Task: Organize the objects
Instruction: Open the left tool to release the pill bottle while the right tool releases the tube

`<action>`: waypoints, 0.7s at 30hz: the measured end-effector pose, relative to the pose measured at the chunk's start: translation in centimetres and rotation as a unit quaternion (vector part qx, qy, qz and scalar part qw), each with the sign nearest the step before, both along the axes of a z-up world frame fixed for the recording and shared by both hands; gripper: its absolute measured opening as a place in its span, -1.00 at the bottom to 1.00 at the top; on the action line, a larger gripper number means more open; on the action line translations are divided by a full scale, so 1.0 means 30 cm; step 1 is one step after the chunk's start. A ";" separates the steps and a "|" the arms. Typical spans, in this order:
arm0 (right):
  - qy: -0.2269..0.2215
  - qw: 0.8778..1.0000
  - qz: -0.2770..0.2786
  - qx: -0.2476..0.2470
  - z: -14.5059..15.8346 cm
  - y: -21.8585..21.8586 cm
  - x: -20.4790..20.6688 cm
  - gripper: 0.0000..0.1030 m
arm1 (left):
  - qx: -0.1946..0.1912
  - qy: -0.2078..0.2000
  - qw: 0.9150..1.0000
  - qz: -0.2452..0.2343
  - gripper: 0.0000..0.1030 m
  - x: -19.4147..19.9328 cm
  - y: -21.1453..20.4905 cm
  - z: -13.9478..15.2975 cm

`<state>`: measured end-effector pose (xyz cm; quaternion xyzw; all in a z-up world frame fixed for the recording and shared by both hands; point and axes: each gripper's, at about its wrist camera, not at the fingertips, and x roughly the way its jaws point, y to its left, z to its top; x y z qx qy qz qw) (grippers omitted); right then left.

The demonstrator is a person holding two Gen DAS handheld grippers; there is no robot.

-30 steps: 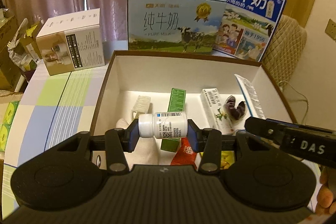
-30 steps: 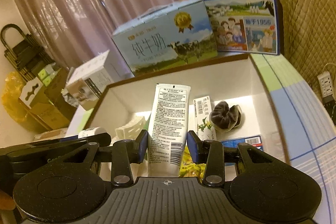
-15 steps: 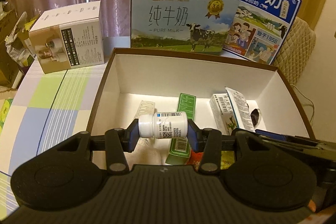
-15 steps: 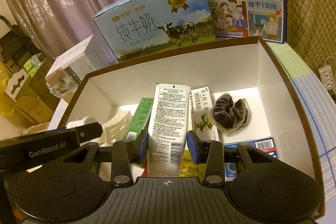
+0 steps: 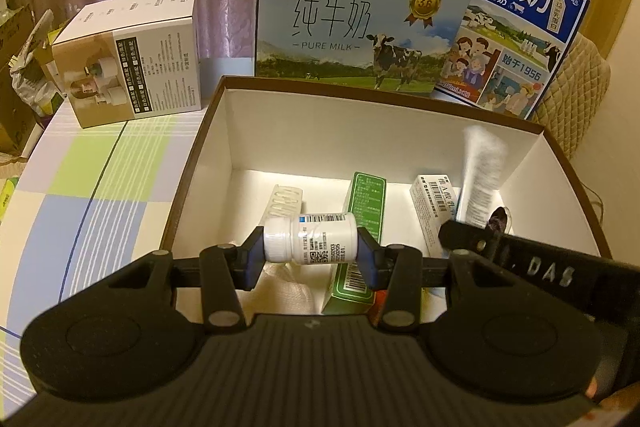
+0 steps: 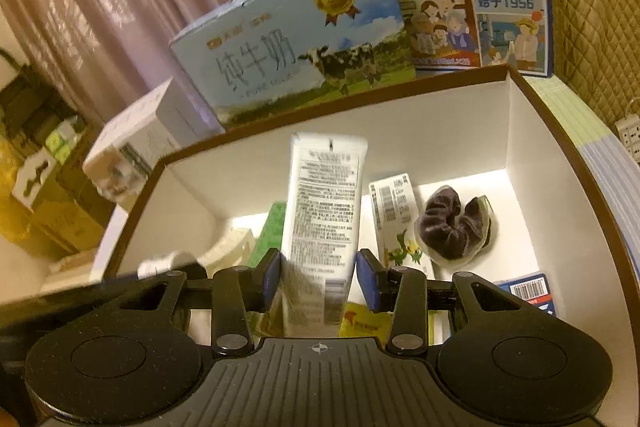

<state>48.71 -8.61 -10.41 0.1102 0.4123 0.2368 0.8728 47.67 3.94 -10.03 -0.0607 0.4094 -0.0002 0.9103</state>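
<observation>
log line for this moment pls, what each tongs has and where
left tongs: shut on pill bottle | right tongs: shut on tube | both above open box

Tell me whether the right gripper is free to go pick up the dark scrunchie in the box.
Probably not yet. The right gripper has a white tube between its fingers, apparently just loosening. The scrunchie lies uncovered on the floor of the box, so the way is free once the tube is gone.
</observation>
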 end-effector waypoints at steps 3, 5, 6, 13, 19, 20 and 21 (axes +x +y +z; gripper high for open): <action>-0.012 1.000 0.000 0.017 0.016 -0.012 -0.004 -0.21 | 0.001 -0.001 1.000 0.003 -0.19 0.001 0.004 0.002; -0.013 1.000 0.005 0.011 0.023 -0.008 -0.005 -0.20 | 0.000 -0.002 1.000 0.004 -0.19 0.001 0.006 0.004; -0.012 1.000 0.005 0.010 0.024 -0.005 -0.005 -0.19 | 0.000 -0.003 1.000 0.004 -0.19 0.001 0.006 0.005; 0.000 1.000 0.010 0.005 0.011 0.001 -0.008 -0.18 | -0.004 -0.008 1.000 0.005 -0.20 0.003 0.012 0.007; -0.001 1.000 0.014 0.004 0.011 0.001 -0.008 -0.18 | -0.009 -0.018 1.000 0.009 0.10 0.001 0.023 0.015; 0.000 1.000 0.014 0.002 0.011 0.003 -0.009 -0.18 | -0.011 -0.019 1.000 0.010 0.12 0.001 0.026 0.016; 0.001 1.000 0.015 0.002 0.010 0.004 -0.009 -0.17 | -0.011 -0.019 1.000 0.011 0.12 0.000 0.027 0.017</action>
